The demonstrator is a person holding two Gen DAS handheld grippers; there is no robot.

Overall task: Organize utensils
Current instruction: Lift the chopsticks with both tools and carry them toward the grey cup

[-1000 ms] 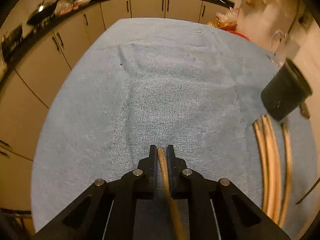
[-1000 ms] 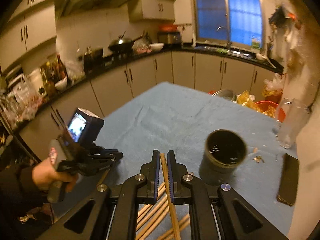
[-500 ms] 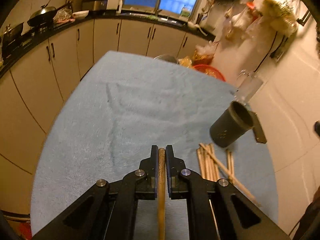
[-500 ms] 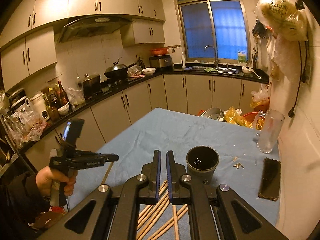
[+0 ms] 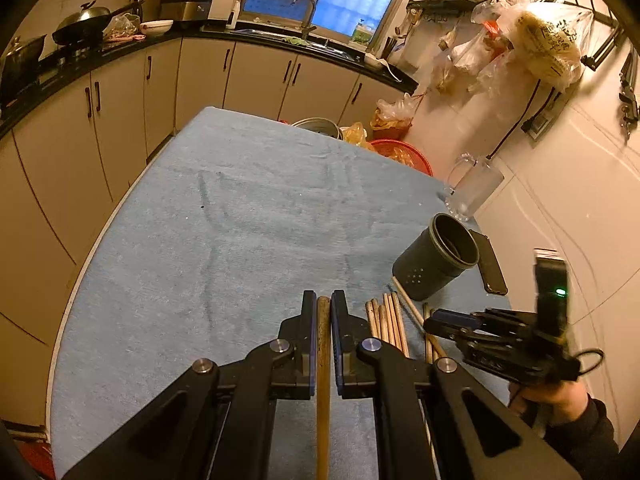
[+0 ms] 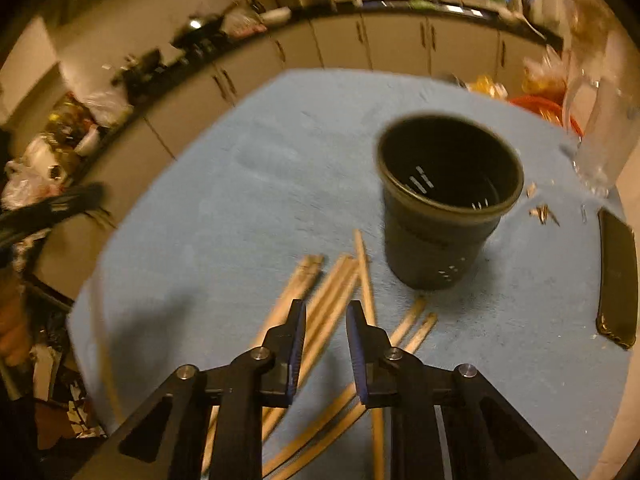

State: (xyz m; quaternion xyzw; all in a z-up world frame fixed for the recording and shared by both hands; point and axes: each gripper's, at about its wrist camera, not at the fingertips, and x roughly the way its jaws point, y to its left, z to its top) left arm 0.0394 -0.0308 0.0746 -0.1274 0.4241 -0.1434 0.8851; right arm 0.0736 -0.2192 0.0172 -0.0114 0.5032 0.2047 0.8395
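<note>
- Pale wood is showing between the jaws in the left wrist view: the left gripper (image 5: 323,304) is clamping a single chopstick (image 5: 322,380), pads pressed tight against it, the stick running back toward the camera and its tip poking out level with the fingertips.
- The blue towel (image 5: 224,240) is covering the table under it.
- Just to the right, the loose chopsticks (image 5: 386,322) are lying in a bundle on the cloth, and the dark utensil cup (image 5: 436,262) is standing upright just beyond them.
- A black phone (image 5: 490,266) is lying flat right next to the cup, and a glass mug (image 5: 472,188) is sitting further back near the wall.
- The right gripper (image 5: 434,325) is hanging over the table's right edge, gripped by the right hand (image 5: 556,394).
- Over to the right wrist view, somewhat blurred: the right gripper (image 6: 326,312) is hovering with its jaws parted by a clear gap and nothing pinched between them.
- The loose chopsticks (image 6: 332,296) are fanning out on the blue towel (image 6: 240,208) directly beneath those fingers.
- The utensil cup (image 6: 444,208) is standing upright just past the sticks, its mouth looking empty.
- The phone (image 6: 618,276) is lying at the right edge, the glass mug (image 6: 600,136) beyond it.
</note>
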